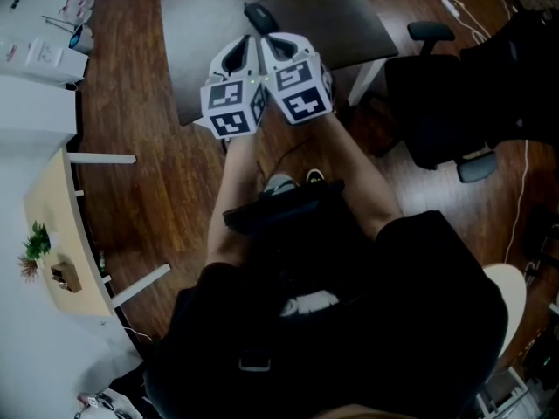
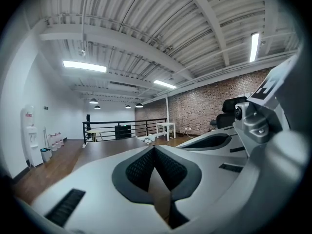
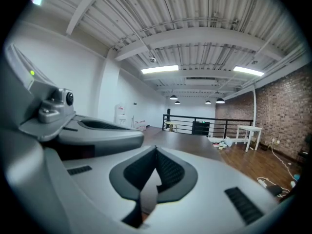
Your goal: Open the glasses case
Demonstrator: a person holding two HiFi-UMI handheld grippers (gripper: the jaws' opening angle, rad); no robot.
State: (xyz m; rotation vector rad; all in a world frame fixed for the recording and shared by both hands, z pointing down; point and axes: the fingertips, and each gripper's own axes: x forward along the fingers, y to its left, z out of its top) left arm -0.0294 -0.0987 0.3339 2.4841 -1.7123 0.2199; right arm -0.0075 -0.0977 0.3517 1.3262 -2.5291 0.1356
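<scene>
A small dark oval thing (image 1: 259, 16), probably the glasses case, lies on the dark table (image 1: 332, 16) near its front edge. Both grippers are held side by side just short of it, pointing at the table. In the head view the left gripper (image 1: 247, 42) and the right gripper (image 1: 272, 40) almost touch each other. The left gripper (image 2: 154, 148) is shut with its dark pads meeting and nothing between them. The right gripper (image 3: 156, 150) is also shut and empty. Neither gripper view shows the case; the jaws hide it.
A black office chair (image 1: 454, 103) stands right of the table. A pale desk (image 1: 61, 234) with a small plant (image 1: 35, 244) is at the left. Cables lie on the wooden floor (image 1: 131, 147). Far off are a black railing (image 2: 122, 129) and a white table (image 3: 247, 133).
</scene>
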